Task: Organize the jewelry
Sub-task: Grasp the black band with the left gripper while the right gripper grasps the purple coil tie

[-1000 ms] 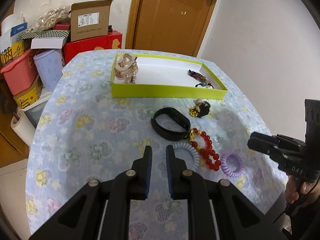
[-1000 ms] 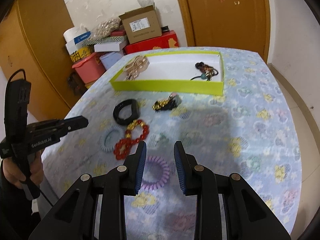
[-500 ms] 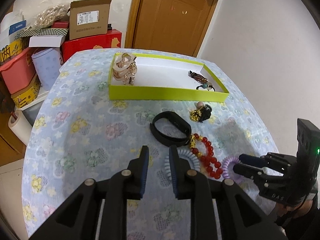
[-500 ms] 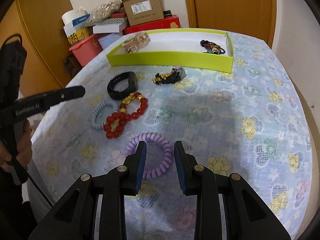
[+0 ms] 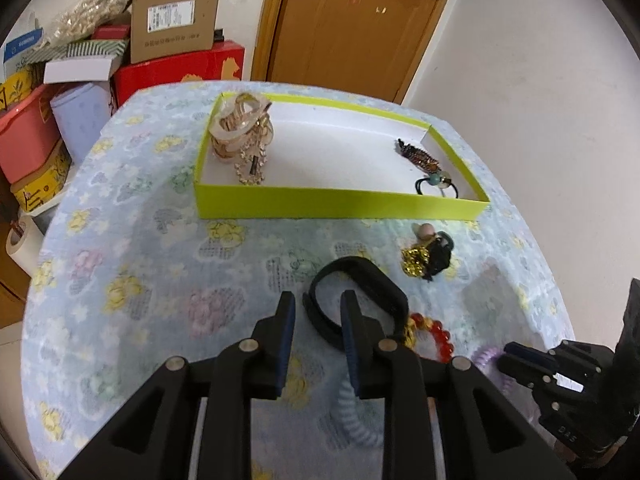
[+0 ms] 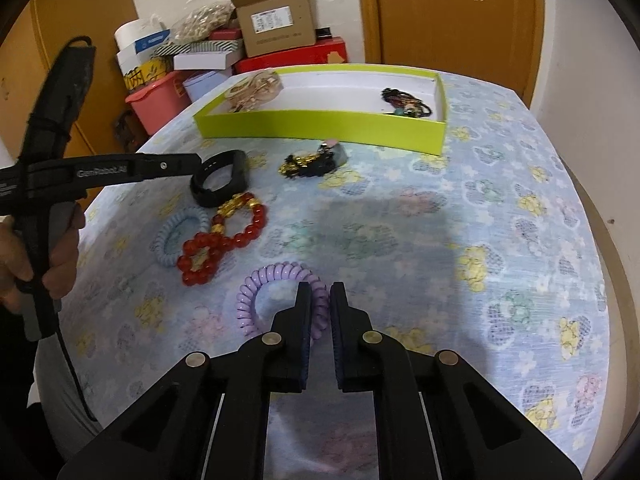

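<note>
Right hand-held gripper [image 6: 320, 304] clenched on the purple spiral hair tie [image 6: 280, 296]; left hand-held gripper [image 5: 316, 312] opening, empty, over the black wristband [image 5: 360, 300]. Next, presumably: lift to the green tray [image 6: 320, 126].

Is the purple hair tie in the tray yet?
No. The purple hair tie lies on the tablecloth, the right gripper shut on its coil.

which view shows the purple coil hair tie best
The right wrist view: the purple hair tie lies almost whole on the cloth, its near edge pinched in the right hand-held gripper. In the left wrist view only a sliver shows, behind both grippers.
</note>
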`<state>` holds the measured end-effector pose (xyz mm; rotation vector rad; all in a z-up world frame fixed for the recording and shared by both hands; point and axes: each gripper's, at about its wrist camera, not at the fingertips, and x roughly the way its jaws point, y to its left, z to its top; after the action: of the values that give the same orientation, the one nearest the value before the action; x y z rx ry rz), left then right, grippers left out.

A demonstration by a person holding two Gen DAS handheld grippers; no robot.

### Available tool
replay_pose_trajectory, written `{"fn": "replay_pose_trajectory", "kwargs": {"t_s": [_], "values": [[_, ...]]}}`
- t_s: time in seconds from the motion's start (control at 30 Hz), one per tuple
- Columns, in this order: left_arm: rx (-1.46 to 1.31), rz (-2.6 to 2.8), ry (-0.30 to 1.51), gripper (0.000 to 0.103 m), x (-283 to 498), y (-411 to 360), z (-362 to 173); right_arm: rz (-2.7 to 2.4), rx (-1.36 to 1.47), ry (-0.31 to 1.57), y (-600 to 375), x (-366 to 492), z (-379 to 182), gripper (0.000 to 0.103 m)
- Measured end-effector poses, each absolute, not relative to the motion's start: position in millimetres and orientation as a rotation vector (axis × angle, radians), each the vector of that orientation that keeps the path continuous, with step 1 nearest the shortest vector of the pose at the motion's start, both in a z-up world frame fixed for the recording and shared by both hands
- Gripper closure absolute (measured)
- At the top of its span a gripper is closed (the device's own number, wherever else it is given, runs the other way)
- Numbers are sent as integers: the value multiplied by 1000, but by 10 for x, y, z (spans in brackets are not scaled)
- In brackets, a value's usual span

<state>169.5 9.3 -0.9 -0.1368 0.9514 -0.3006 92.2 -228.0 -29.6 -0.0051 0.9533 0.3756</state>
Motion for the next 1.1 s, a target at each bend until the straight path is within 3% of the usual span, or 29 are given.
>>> {"fn": "replay_pose_trajectory", "kwargs": {"t_s": [0.3,0.43,1.1], "values": [[-67,-278,963,79,1823,-77,-85,360,22,947,-2385,1011,-300,94],[-4,-240,951,92,1840,-123,-91,358,29,944,-2398,1027,-302,94],[-29,-258,864,93,1612,-74,250,341,50,873,-2452,979,-18,94]]}}
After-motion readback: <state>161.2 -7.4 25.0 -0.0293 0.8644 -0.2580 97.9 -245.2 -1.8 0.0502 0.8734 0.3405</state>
